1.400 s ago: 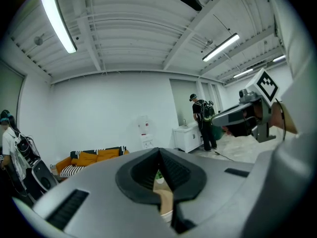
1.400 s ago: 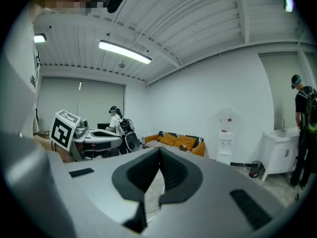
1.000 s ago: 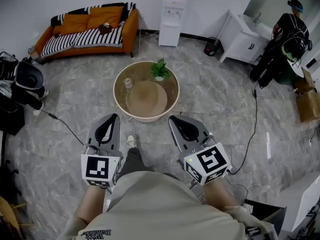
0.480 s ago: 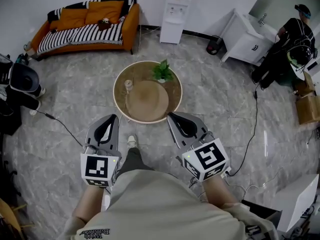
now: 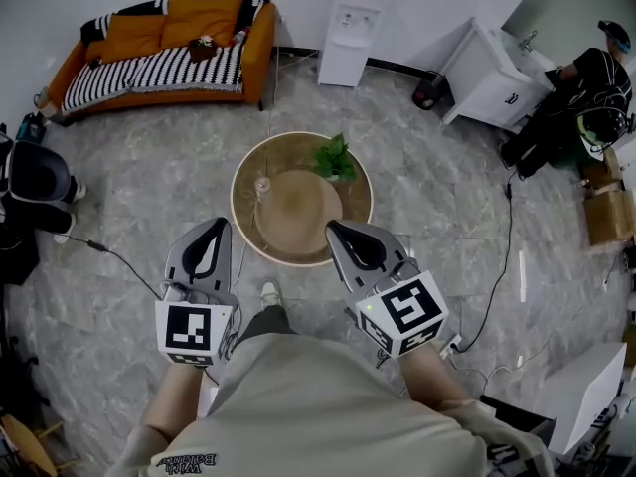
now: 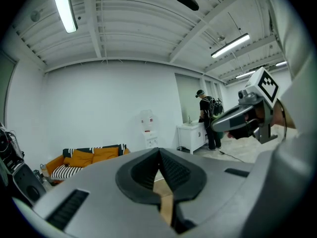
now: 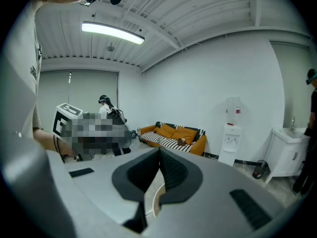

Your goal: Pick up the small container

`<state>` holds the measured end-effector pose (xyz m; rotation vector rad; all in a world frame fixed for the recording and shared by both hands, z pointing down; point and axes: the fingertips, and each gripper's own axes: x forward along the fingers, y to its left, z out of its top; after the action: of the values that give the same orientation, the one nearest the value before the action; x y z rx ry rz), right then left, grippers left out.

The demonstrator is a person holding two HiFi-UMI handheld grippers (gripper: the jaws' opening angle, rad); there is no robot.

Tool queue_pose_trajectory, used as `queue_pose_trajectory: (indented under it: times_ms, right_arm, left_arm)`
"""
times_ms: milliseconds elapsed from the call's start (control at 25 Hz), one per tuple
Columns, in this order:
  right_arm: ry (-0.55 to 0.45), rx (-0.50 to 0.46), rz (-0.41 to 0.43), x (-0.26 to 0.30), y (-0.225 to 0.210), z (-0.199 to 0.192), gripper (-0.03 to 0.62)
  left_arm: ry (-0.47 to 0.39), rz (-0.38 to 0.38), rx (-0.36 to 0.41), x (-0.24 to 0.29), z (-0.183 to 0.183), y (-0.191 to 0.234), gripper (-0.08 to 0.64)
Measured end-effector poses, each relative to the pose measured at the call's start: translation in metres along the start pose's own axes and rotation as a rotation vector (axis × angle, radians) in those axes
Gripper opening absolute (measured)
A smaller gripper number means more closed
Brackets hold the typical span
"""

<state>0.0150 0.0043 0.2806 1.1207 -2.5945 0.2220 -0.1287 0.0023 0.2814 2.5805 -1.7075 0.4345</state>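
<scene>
Ahead, table bears small container, plant; left hand-held gripper, right hand-held gripper pressed together.

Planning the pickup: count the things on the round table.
3: small pale container near the left rim; green potted plant at the far side; round tan woven mat in the middle. The right tongs may hide more.

Left tool and right tool face the round table.

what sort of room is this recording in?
Looks like a staged lounge in an office or lab: orange sofa, water dispenser and white sink cabinet along bare white walls, round table mid-floor.
</scene>
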Motion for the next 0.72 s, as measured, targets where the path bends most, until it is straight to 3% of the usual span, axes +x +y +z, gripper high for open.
queue_pose_trajectory:
  times_ms: [360,520,720]
  right_arm:
    - [-0.018,0.003,-0.038,0.094,-0.021,0.043,-0.003]
    - [-0.036,0.015,-0.04,0.117,-0.025,0.054,-0.003]
    - [0.012,0.02,-0.038,0.137,-0.032,0.045,-0.003]
  left_arm:
    - [-0.014,-0.052,0.018,0.057,0.004,0.08,0.006]
    - [-0.012,-0.066,0.01,0.074,0.002,0.102,0.006]
    - [0.001,-0.077,-0.014,0.091,-0.005,0.107,0.006]
